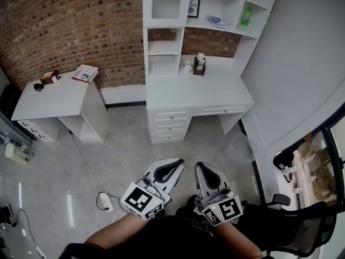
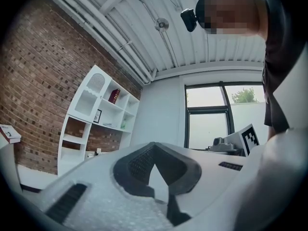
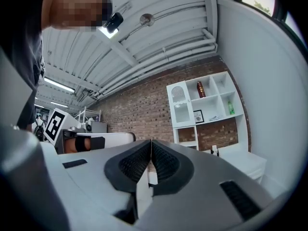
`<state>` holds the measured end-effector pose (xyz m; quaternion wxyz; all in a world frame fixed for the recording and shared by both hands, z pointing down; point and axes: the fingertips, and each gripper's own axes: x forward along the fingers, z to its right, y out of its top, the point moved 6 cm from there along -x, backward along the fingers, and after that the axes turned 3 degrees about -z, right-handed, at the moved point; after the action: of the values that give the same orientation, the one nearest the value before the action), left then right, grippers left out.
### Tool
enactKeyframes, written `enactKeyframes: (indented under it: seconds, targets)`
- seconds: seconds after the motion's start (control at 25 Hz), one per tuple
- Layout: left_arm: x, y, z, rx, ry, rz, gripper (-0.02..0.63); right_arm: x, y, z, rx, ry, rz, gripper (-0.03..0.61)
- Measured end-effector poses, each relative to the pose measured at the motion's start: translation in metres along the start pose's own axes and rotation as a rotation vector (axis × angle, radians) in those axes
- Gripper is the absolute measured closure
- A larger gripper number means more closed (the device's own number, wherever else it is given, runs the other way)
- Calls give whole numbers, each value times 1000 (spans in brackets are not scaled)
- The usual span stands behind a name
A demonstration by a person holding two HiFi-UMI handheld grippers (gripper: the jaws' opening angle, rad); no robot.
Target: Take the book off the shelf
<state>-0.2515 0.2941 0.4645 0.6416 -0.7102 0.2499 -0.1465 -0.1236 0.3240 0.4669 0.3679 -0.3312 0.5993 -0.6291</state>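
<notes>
My left gripper and right gripper are both closed and empty, far from the red book standing upright on the top hutch shelf; it's probably stiff and light, so I'd grip it at the spine.

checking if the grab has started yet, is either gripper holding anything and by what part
Nothing is held: the left gripper and right gripper are both shut and empty, away from the shelf.
</notes>
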Motion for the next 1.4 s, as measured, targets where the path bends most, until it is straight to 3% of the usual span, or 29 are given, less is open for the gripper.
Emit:
enactKeyframes:
  seconds: [0.36,1.04,1.4]
  targets:
    - [58,-12,-33,-2,41,-39,609,36,-9,60,3,75,0,565]
    - [273,-27,-58,31,94,-79,609,80,14,282,10,142,46,565]
    - [324,-27,-84,48,106,-76,609,105,12,331,27,138,47,565]
